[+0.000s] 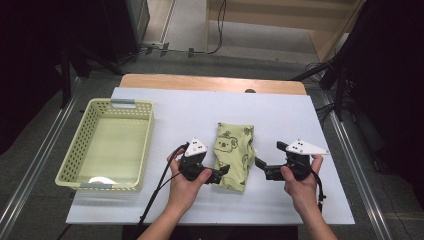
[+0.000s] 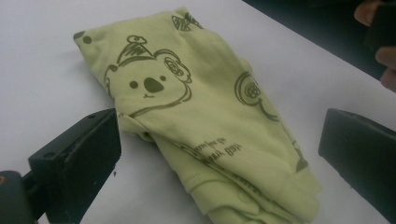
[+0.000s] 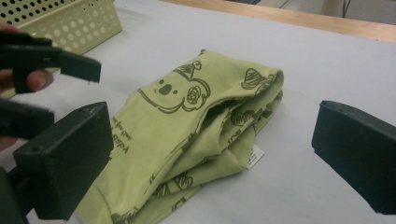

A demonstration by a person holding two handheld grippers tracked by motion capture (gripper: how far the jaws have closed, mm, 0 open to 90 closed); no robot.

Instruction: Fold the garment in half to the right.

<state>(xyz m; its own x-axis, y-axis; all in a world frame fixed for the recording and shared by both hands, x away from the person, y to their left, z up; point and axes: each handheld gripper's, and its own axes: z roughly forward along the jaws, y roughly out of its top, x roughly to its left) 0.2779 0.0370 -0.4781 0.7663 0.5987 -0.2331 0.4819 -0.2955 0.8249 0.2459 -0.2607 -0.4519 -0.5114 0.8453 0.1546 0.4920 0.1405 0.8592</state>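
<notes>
Both grippers sit low at the folded green koala-print cloth [image 1: 233, 155], which lies mid-table on the white sheet [image 1: 200, 112], right of the pale green basket [image 1: 80, 145]. Left gripper [image 1: 223, 172] has its jaws spread wide around the cloth's near end, barely brushing it. Right gripper [image 1: 261, 164] is likewise wide apart, holding nothing, just beside the cloth.

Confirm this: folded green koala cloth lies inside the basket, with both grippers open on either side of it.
Not quite. The folded green koala cloth lies on the white table, to the right of the basket, as the high view shows. The rest holds: the left gripper and right gripper flank it with jaws open.
</notes>
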